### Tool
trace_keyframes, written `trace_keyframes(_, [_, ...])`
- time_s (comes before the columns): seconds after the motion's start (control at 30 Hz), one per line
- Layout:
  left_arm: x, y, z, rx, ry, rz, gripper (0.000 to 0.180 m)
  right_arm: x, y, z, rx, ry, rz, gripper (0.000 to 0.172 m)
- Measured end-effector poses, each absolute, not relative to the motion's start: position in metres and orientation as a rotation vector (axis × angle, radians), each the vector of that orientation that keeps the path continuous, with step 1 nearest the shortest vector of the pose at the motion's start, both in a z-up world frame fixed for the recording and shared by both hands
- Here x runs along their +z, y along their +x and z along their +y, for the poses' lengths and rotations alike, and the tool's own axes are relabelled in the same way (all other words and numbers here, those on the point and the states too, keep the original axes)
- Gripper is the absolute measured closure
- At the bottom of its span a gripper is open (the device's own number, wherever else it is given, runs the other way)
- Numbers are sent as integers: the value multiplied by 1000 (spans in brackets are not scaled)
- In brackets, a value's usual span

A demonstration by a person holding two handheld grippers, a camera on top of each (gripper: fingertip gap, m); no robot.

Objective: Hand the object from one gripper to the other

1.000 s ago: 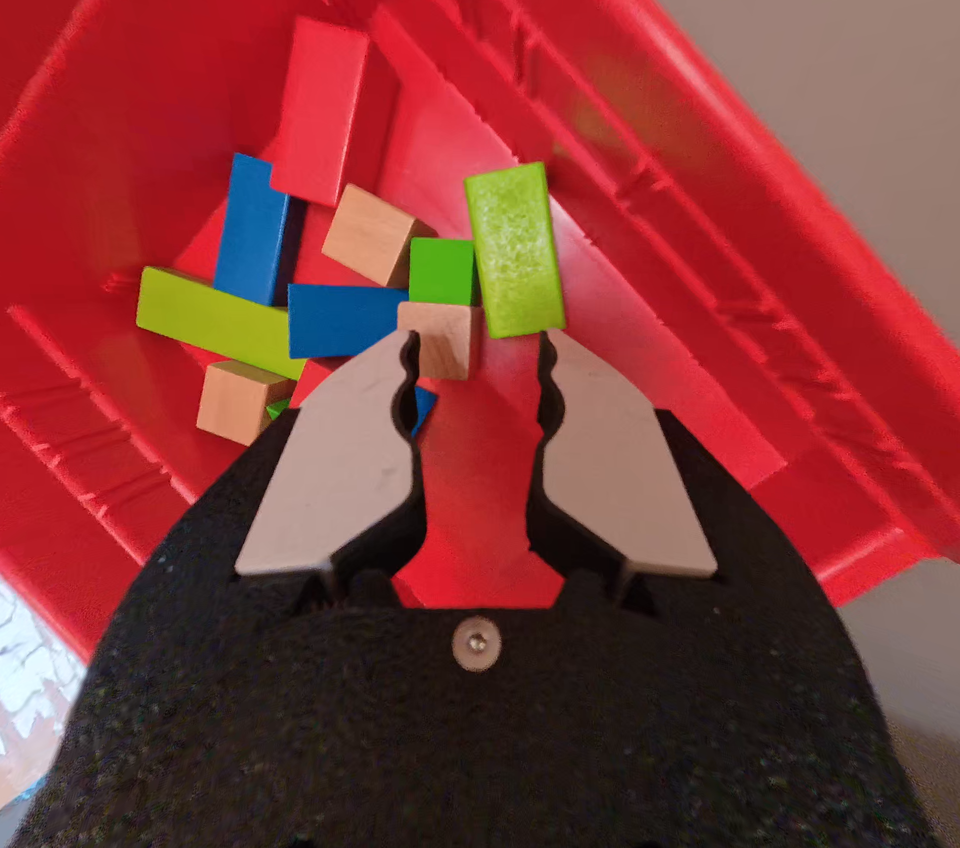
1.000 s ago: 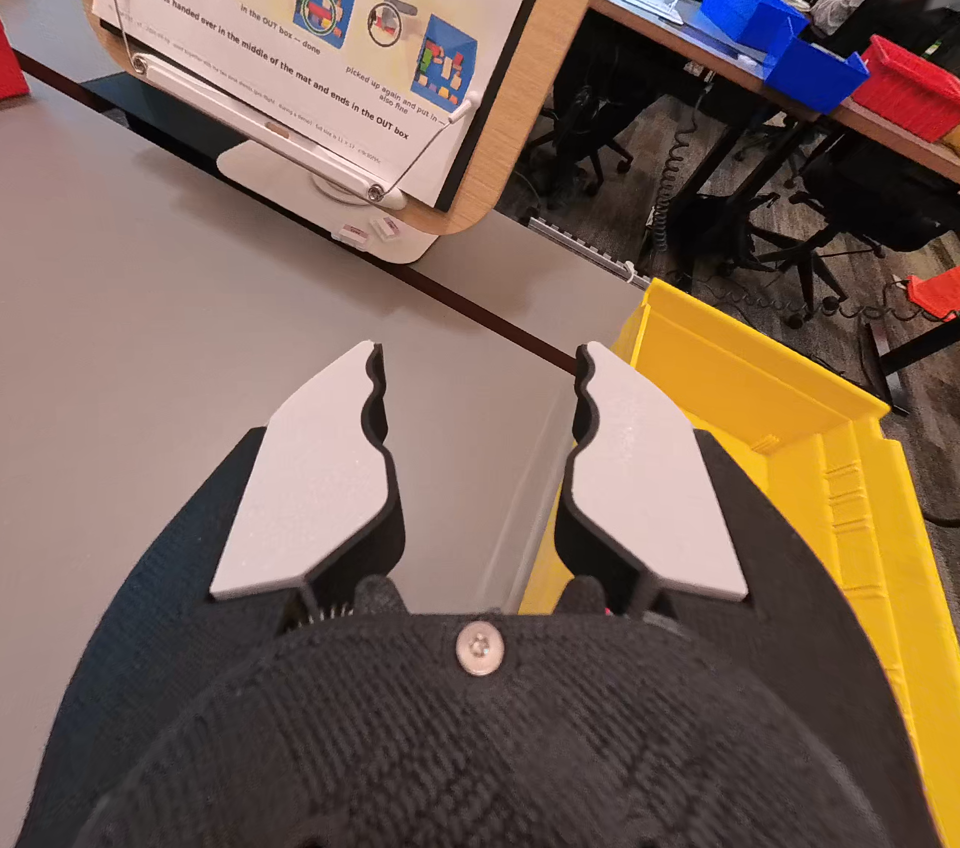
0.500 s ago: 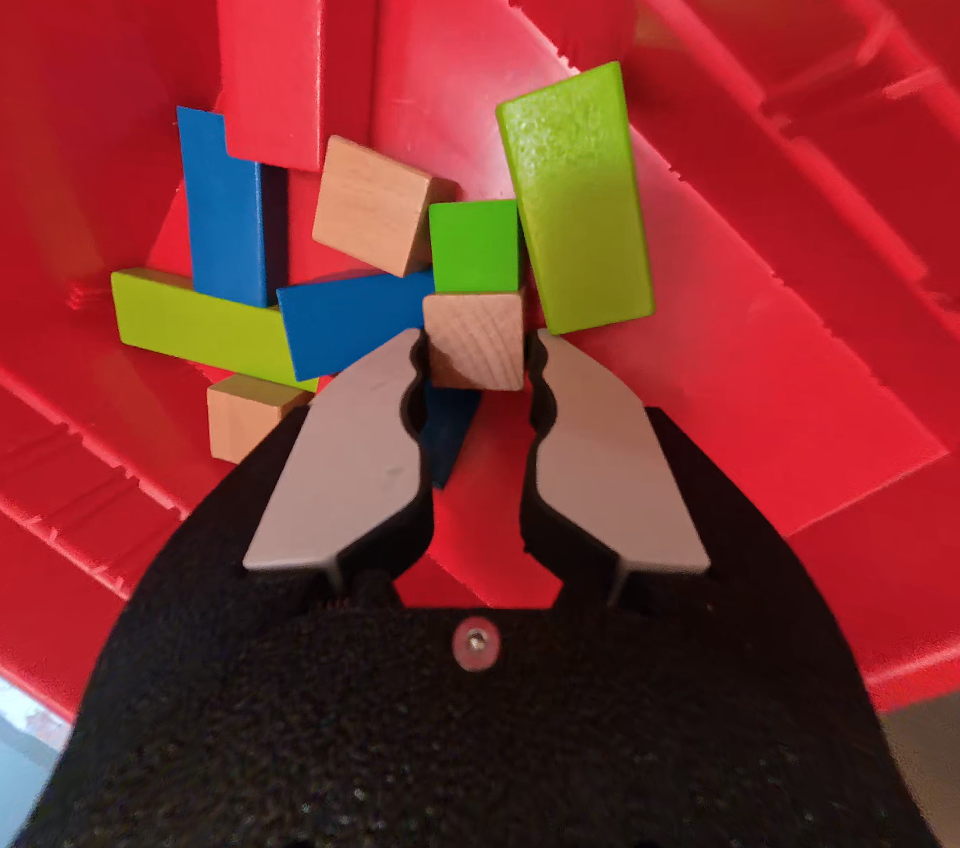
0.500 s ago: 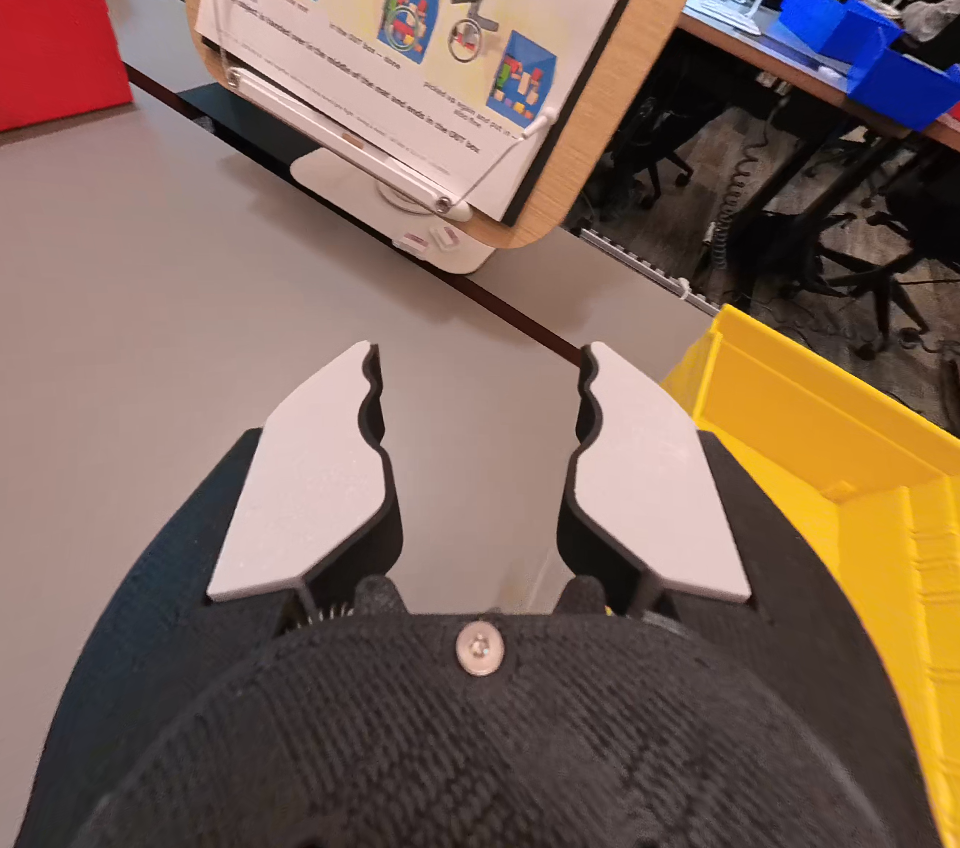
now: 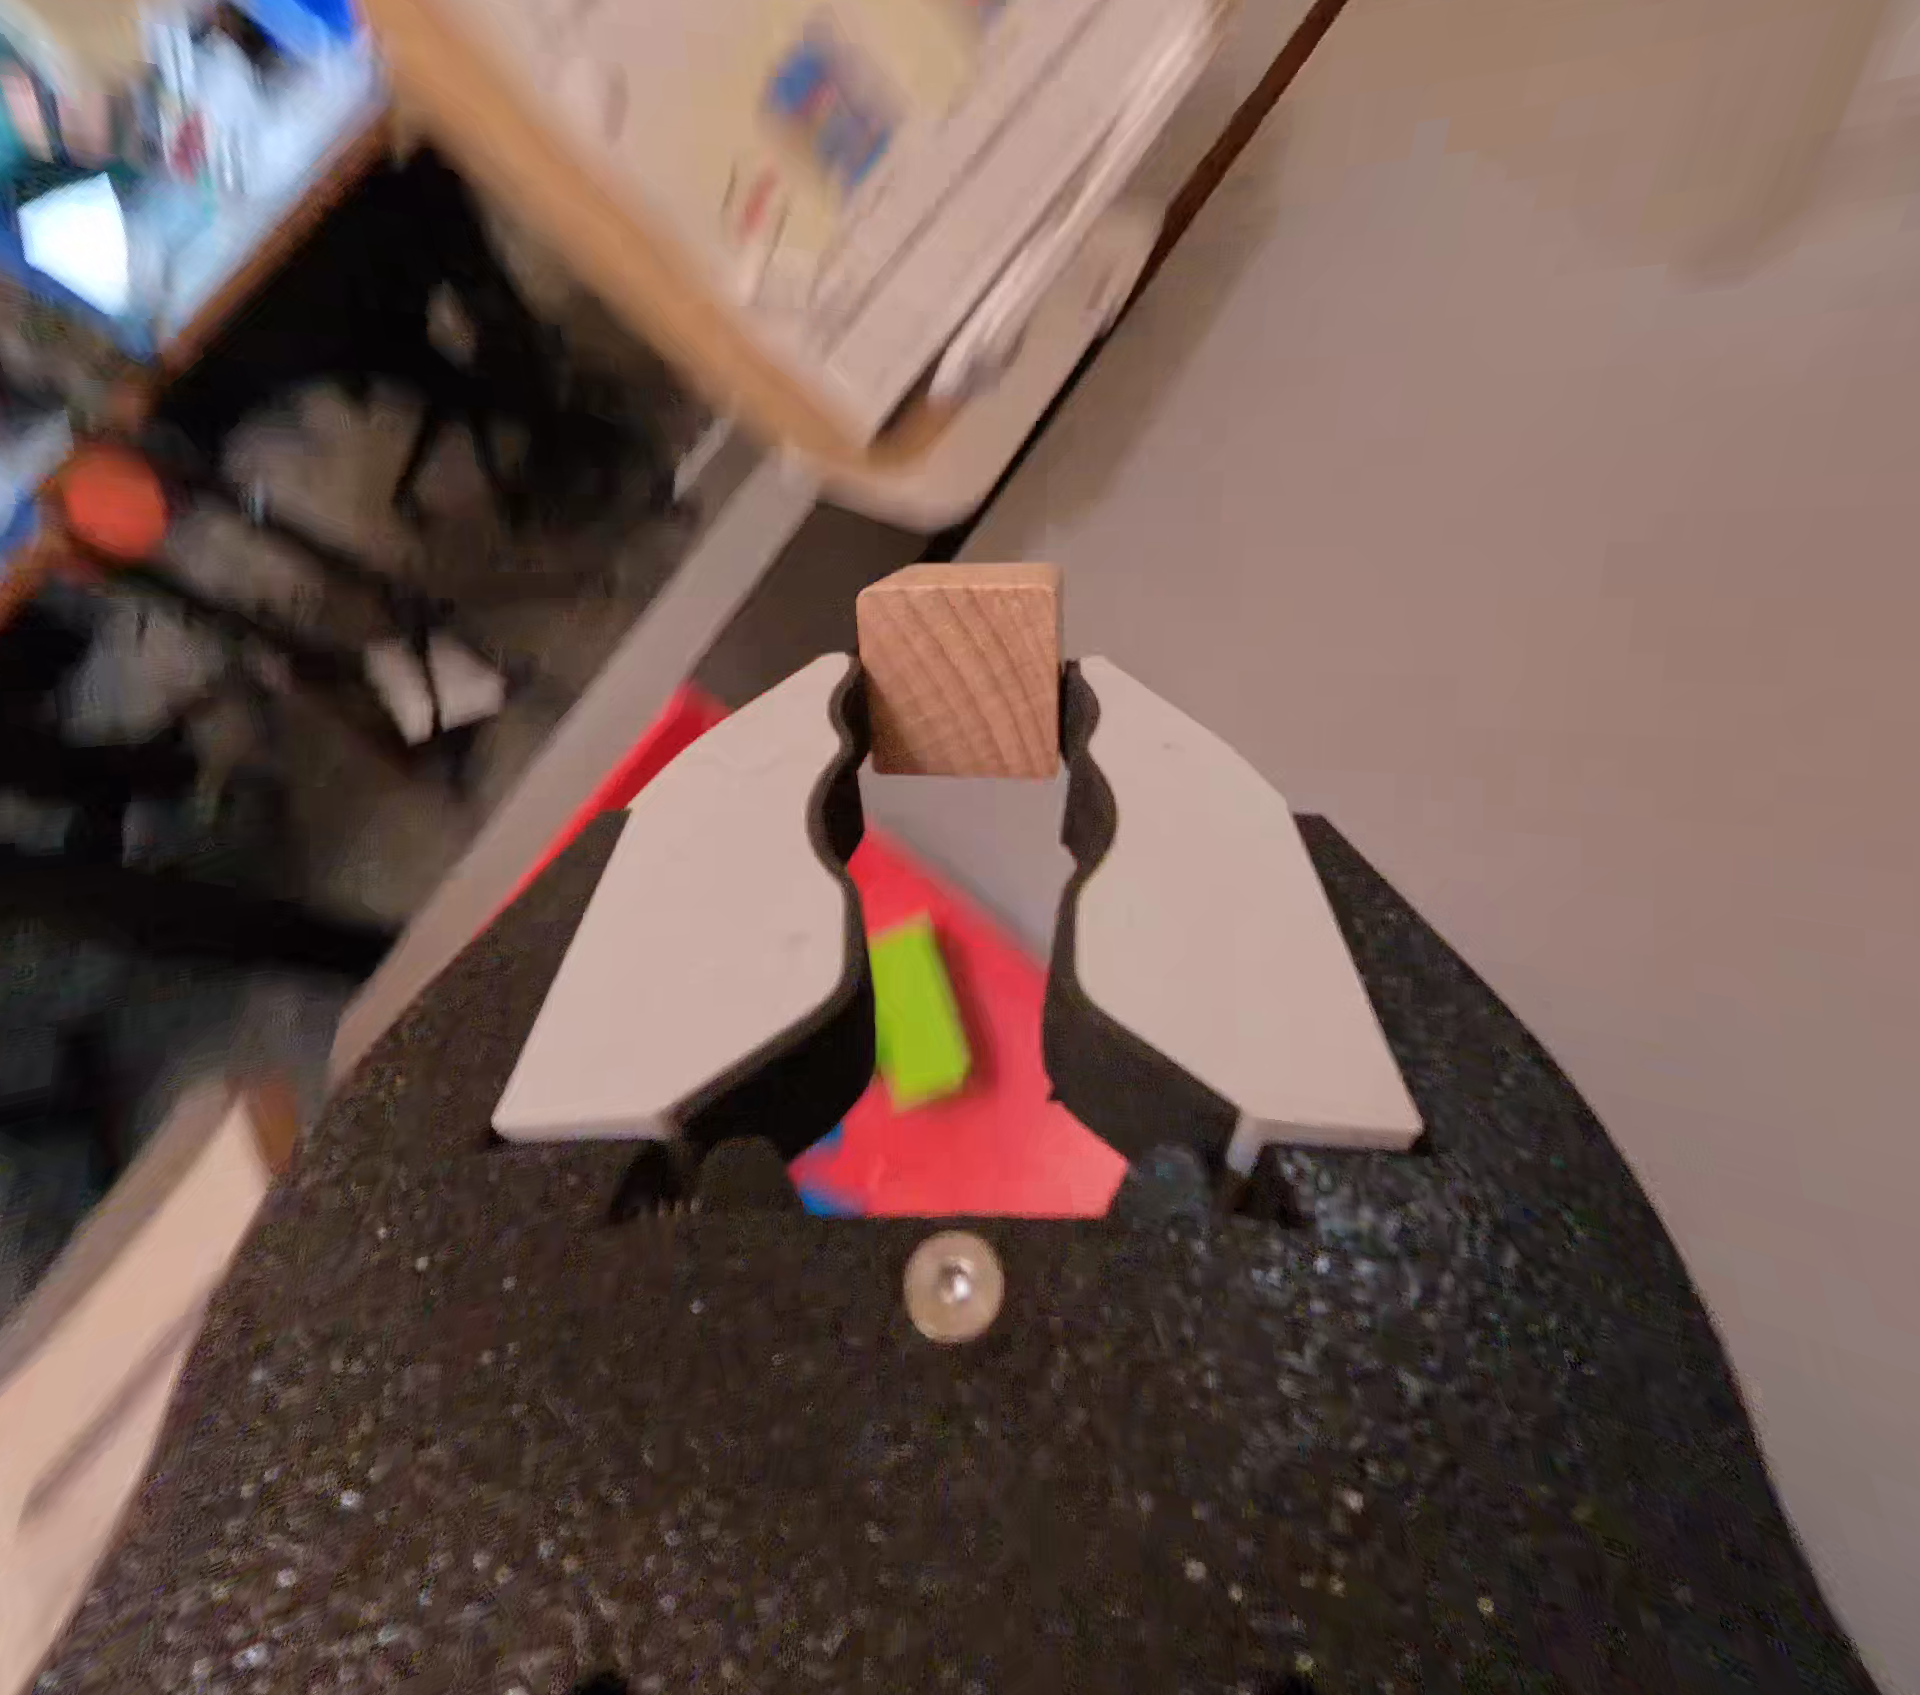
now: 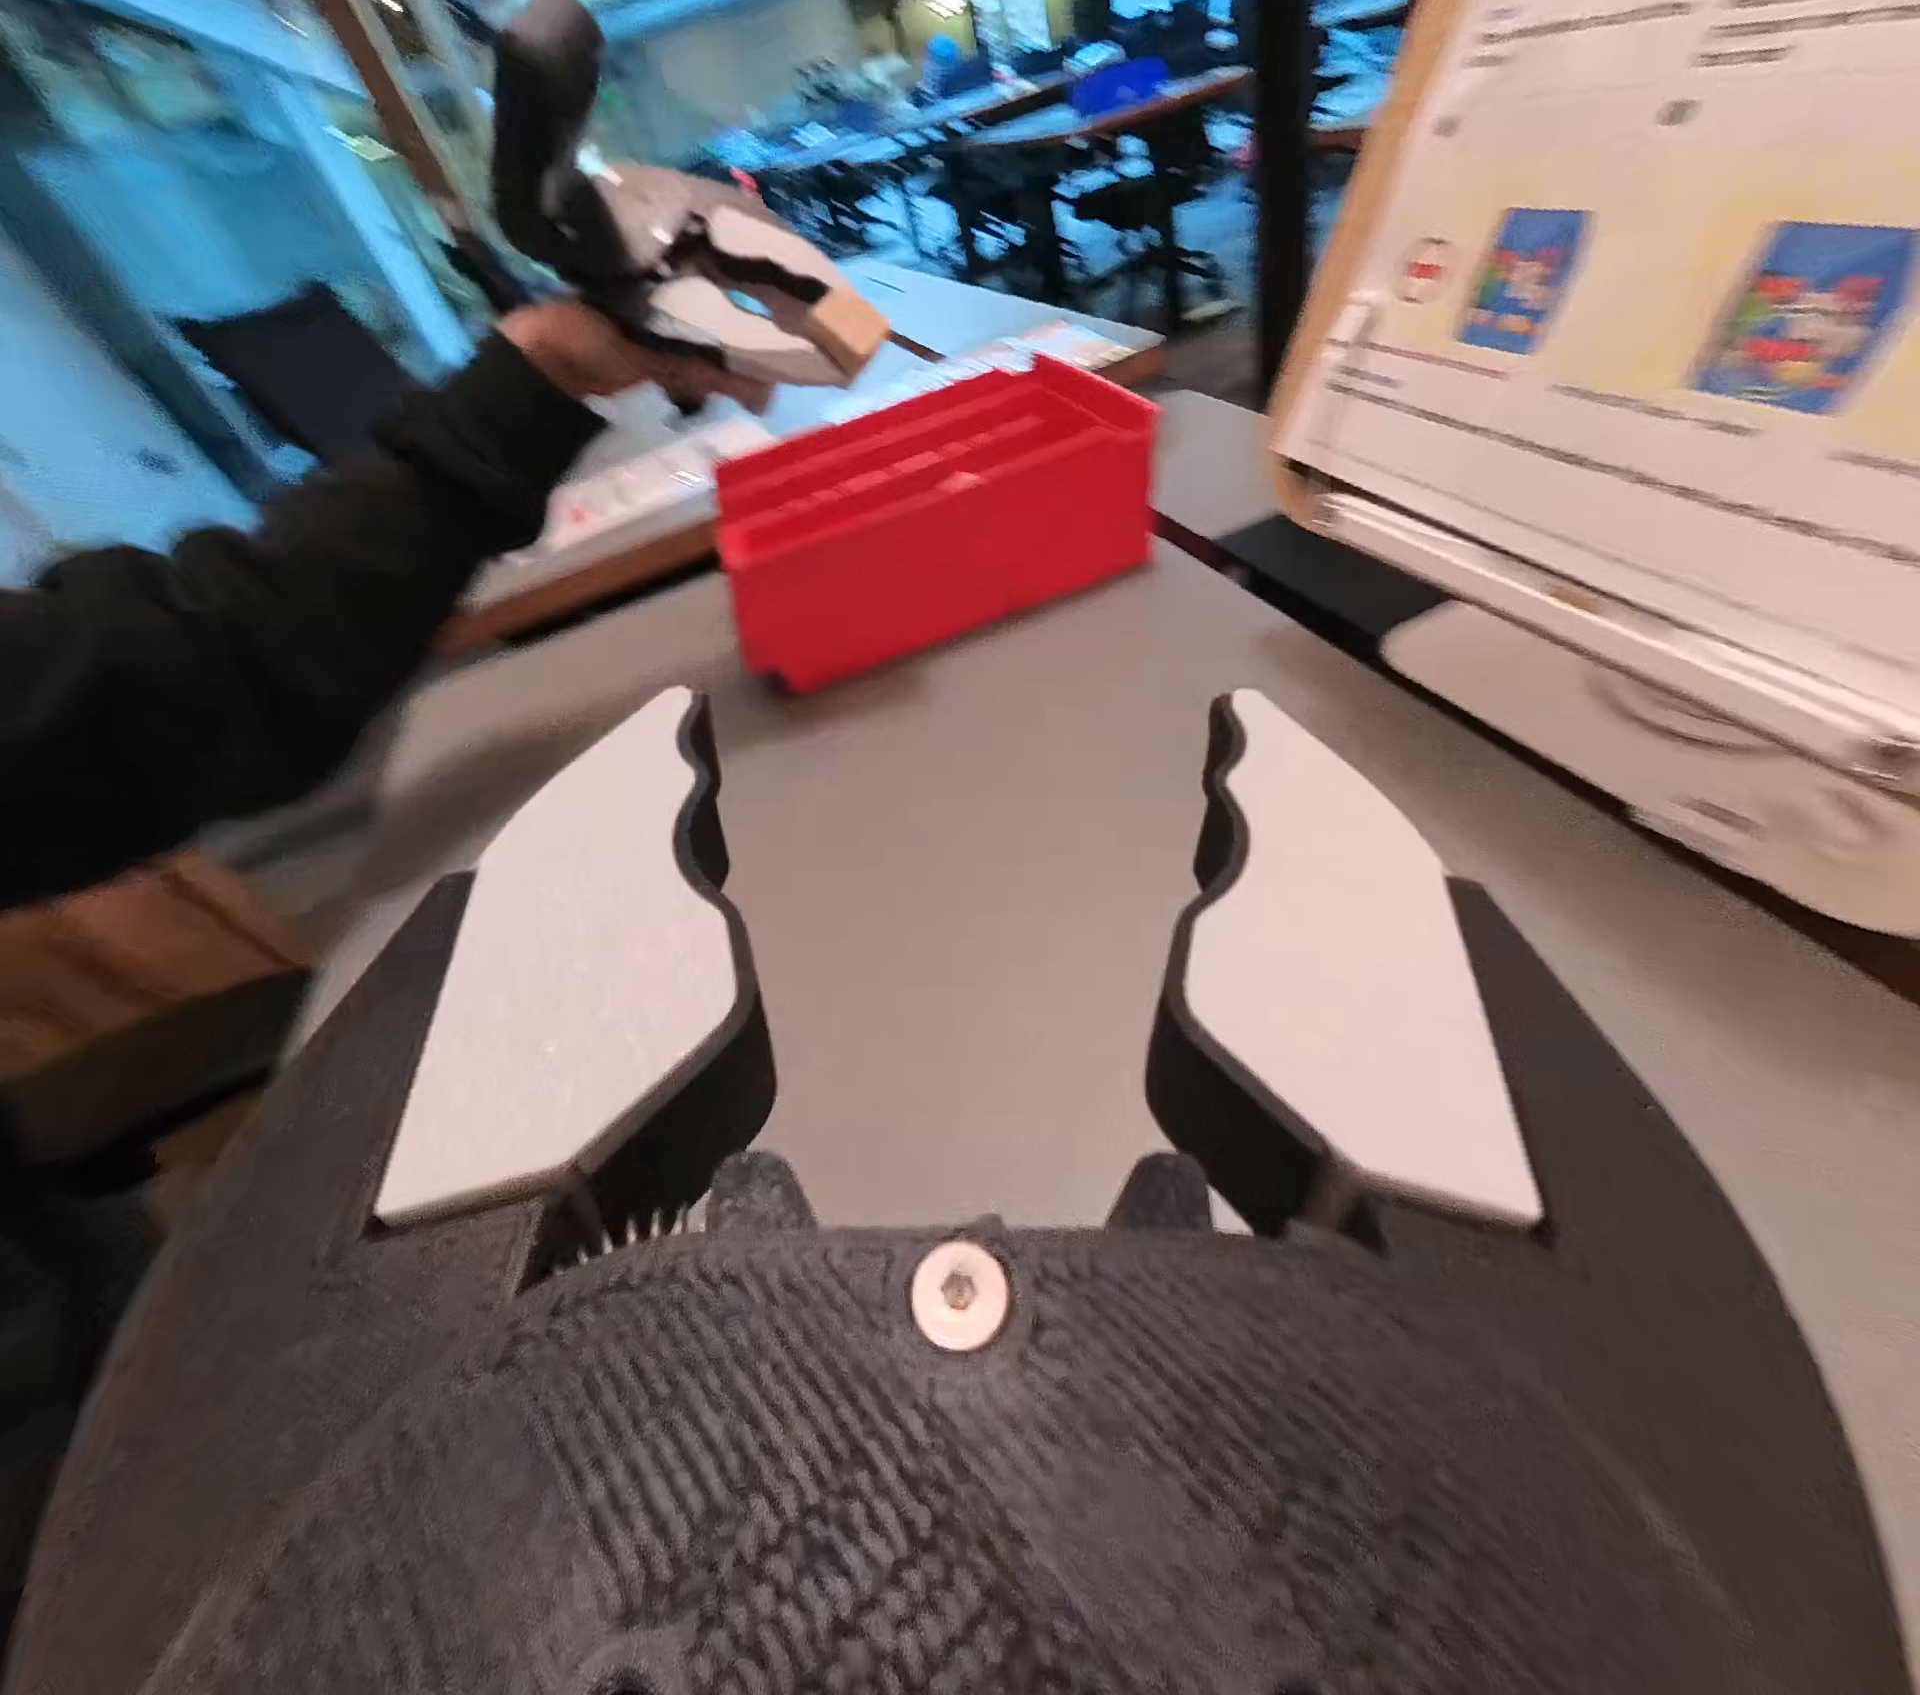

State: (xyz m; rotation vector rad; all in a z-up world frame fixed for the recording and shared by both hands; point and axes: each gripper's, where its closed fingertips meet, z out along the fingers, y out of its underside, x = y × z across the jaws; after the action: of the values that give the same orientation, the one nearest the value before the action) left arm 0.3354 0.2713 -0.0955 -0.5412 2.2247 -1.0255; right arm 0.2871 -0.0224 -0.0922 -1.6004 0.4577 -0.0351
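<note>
The left gripper point(image 5: 961, 695), half a second ago down inside the red plastic bin point(image 6: 935, 523) among coloured blocks, is now lifted above the grey tabletop point(image 6: 966, 866), the bin beneath it. Its fingers are clamped on the small natural-wood cube point(image 5: 961, 684), pads pressing both sides. The right gripper point(image 6: 961, 762) has swung toward the bin, jaws wide apart and bare. Open tabletop lies between them; the wooden instruction board point(image 6: 1621, 243) borders the right.

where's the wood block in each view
Left wrist view: wood block at centre, pinched between the left tongs' tips.
Right wrist view: upper left, small, at the tip of the far tongs, above the red bin.
Shared landmark: the red bin.
</note>
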Motion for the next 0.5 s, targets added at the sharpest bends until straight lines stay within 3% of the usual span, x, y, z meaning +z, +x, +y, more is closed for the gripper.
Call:
trace_keyframes(0.03, [-80,323,241,-1139,-445,2186,146,-87,278,-13,48,-1559,437,82])
trace_keyframes(0.27, [-50,236,62,-1827,71,1953,146,-64,231,22,638,-1349,393,96])
trace_keyframes(0.5, [-57,222,-2,-1908,234,1825,146,-52,220,20,790,-1266,356,107])
